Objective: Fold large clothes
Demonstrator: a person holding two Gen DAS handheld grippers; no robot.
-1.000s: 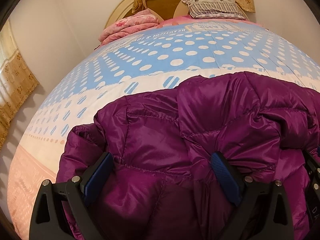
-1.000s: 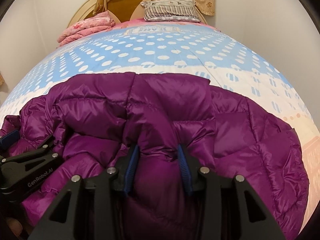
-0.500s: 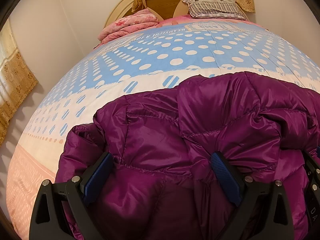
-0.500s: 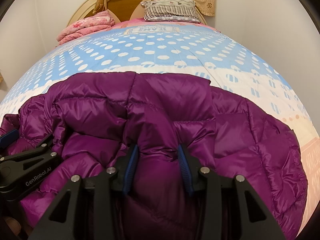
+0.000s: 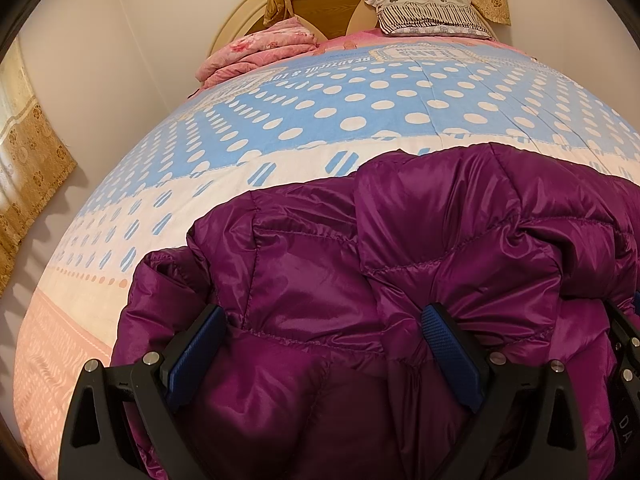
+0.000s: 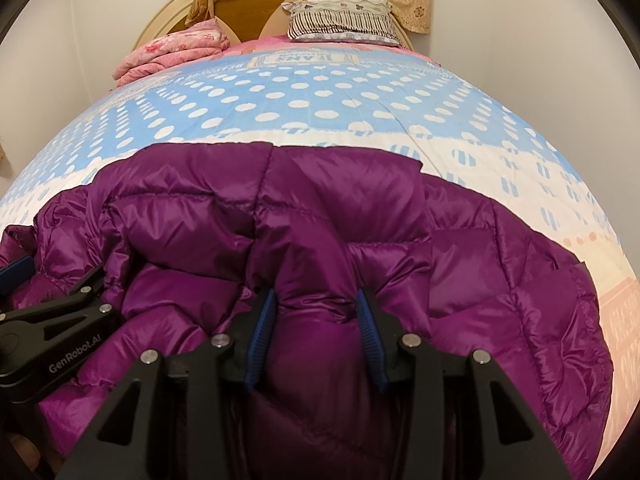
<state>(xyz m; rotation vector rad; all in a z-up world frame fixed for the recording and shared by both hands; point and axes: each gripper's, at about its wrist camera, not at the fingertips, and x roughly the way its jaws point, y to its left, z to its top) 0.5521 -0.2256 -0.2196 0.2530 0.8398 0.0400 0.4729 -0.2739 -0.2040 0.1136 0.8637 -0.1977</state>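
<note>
Purple puffer jacket [image 5: 400, 280] lies bunched on the near end of the dotted bedspread [image 5: 360, 92]; nothing has shifted this past second. Right gripper [image 6: 316, 320] pinches a padded fold, left gripper [image 5: 320, 344] straddles a wide bunch, pads pressing it, so the fold waits

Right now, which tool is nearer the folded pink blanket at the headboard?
Left, probably. From the left tool the pink blanket lies ahead, slightly left. The right tool sits to the left tool's right, so the blanket is farther off to its left.
</note>
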